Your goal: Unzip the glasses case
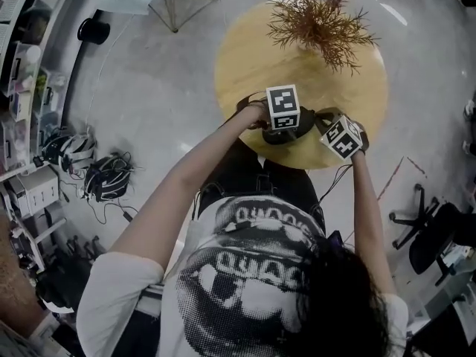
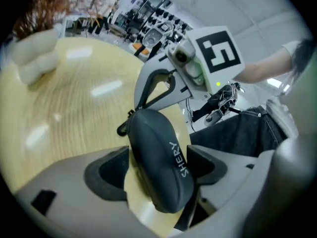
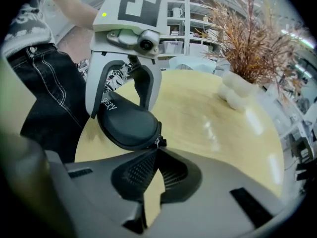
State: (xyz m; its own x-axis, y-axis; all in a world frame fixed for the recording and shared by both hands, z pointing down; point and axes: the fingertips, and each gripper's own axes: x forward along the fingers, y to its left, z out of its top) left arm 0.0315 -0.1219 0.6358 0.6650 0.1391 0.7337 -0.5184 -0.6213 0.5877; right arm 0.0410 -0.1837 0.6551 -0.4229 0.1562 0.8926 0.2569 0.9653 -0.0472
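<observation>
Head view: round wooden table [image 1: 245, 58] fills the top centre. A person in a white print T-shirt [image 1: 245, 274] leans over its near edge, both arms stretched fwd. A dried plant [image 1: 323, 21] stands at the far side of the table, well apart from the work.

L gripper [image 1: 281, 129] and R gripper [image 1: 321, 123] sit close together at the near edge, marker cubes up. The dark glasses case [image 1: 279, 136] is just visible under and btwn them.

Left gripper view: the L gripper's jaws are closed onto the case [image 2: 158, 157] w/ one pad on each long side, and its body is clamped across the middle. The case is black, oval and lettered "SHERY", with its far end pointing at the R gripper [image 2: 153, 95]. It is held over the table edge, w/ black jeans [image 2: 237, 133] below on the right. A small black loop [image 2: 124, 128] sticks out at the far end.

Right gripper view: the R gripper's jaws are brought together, tips meeting right at the case's end. There they nip the small metal zipper pull [image 3: 159, 143]. The zip looks closed along the visible seam. The plant's white vase [image 3: 235, 90] stands on the table beyond.
</observation>
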